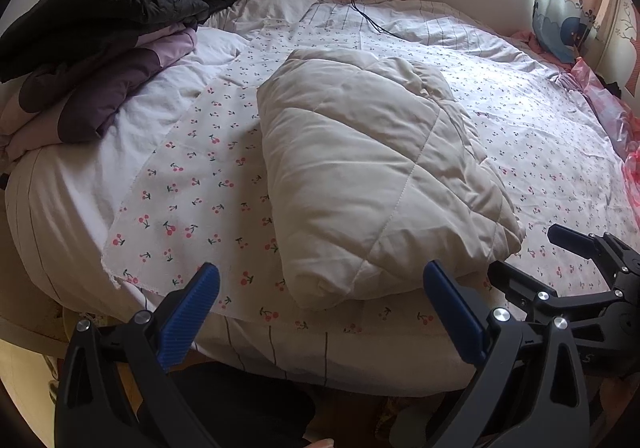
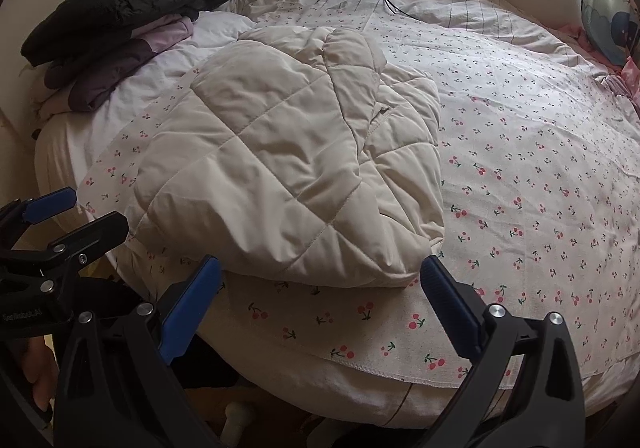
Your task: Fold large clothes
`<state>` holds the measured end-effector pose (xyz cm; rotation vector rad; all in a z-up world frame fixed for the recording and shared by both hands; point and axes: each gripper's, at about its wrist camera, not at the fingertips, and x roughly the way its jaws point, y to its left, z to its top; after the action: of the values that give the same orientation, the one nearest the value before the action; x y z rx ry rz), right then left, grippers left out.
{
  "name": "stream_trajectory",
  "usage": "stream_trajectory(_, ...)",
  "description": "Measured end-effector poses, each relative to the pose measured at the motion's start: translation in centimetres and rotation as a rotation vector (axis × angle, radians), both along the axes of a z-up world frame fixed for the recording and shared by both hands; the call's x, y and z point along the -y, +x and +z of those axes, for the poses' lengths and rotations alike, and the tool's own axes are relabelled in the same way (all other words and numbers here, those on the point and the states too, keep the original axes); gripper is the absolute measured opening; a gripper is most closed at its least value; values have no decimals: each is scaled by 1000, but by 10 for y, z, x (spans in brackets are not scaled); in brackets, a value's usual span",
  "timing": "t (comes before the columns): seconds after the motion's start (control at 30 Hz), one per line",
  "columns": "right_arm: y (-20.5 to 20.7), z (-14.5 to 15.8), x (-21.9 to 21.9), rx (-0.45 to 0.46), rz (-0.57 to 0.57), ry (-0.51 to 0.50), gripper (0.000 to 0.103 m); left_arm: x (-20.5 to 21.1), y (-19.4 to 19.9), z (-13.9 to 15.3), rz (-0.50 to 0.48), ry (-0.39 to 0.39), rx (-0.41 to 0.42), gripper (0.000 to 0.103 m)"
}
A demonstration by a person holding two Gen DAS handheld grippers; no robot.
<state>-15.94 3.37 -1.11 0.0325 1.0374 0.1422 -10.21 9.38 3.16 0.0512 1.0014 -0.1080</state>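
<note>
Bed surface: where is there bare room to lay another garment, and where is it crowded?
Free: the cherry-print sheet right of the folded beige quilted coat, toward the window-side curtain; also a narrower strip between coat and clothes pile. Crowded: the far-left corner, stacked with dark and purple clothes.

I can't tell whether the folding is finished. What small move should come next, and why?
Probably a short pull back. The beige quilted coat already lies as a compact bundle on the cherry-print sheet, and the left gripper and right gripper are both open, holding nothing.

folded beige quilted coat (image 1: 372,175) lies on cherry-print sheet (image 1: 192,183), left gripper (image 1: 320,304) spread empty.
</note>
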Motion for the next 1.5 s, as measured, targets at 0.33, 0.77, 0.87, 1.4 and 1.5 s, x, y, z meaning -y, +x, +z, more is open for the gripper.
stream_trajectory(0.33, -4, -1, -3, -4, 6, 11, 96, -6, -2, -8, 25, -20, -36, 98)
stream_trajectory(0.77, -6, -7, -3, -15, 3, 19, 96, -9, -3, -11, 39, -29, -42, 98)
stream_trajectory(0.87, -6, -8, -3, -18, 4, 20, 96, -8, -3, -12, 32, -30, -48, 98)
stream_trajectory(1.4, -6, -12, -3, -24, 6, 22, 96, -6, -5, -12, 32, -29, -39, 98)
stream_trajectory(1.5, -5, -12, -3, -25, 5, 23, 96, -5, -5, -11, 45, -1, -30, 98)
